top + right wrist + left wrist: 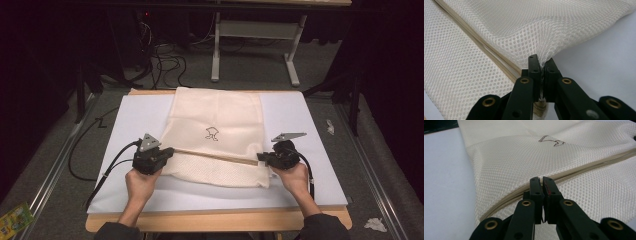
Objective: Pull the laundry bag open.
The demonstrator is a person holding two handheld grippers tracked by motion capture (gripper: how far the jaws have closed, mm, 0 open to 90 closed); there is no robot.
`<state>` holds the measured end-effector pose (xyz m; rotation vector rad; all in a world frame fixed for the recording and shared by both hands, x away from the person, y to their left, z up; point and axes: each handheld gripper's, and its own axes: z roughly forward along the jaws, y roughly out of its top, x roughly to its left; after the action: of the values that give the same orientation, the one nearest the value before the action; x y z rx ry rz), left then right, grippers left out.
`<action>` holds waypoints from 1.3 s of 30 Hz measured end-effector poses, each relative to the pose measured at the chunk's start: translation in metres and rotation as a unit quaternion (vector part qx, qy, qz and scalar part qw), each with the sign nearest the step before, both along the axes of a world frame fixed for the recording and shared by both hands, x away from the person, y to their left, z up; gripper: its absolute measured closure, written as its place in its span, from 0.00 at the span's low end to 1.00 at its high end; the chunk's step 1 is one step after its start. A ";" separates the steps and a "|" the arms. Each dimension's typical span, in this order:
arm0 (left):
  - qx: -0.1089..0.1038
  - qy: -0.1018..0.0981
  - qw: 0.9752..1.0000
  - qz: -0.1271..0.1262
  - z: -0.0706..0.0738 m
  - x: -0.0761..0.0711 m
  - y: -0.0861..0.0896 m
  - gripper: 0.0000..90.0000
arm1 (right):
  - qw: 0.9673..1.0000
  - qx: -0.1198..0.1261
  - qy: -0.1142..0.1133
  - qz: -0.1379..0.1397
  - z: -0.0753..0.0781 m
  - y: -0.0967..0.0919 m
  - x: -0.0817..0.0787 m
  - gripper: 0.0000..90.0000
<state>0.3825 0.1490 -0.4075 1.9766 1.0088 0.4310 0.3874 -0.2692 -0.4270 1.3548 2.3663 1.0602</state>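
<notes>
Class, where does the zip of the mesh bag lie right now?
In the high view the zip runs across the near part of the mesh bag, stretched between the left gripper and right gripper.

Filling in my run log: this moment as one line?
left gripper: shut on mesh bag | right gripper: shut on mesh bag | zipper: taut between them
</notes>
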 end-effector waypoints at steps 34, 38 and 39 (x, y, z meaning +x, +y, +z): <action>0.004 0.007 1.000 0.012 -0.002 -0.001 0.016 0.97 | 1.000 -0.013 0.001 -0.013 0.008 -0.002 0.006 0.98; 0.002 0.006 1.000 0.019 -0.002 -0.001 0.019 0.97 | 1.000 -0.022 -0.001 -0.016 0.009 -0.003 0.006 0.98; 0.002 0.007 1.000 0.019 -0.001 -0.001 0.021 0.97 | 1.000 -0.019 -0.001 -0.016 0.008 -0.004 0.006 0.98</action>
<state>0.3813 0.1701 -0.4086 1.9686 1.0568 0.4397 0.3933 -0.2733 -0.4186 1.3744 2.3426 1.0016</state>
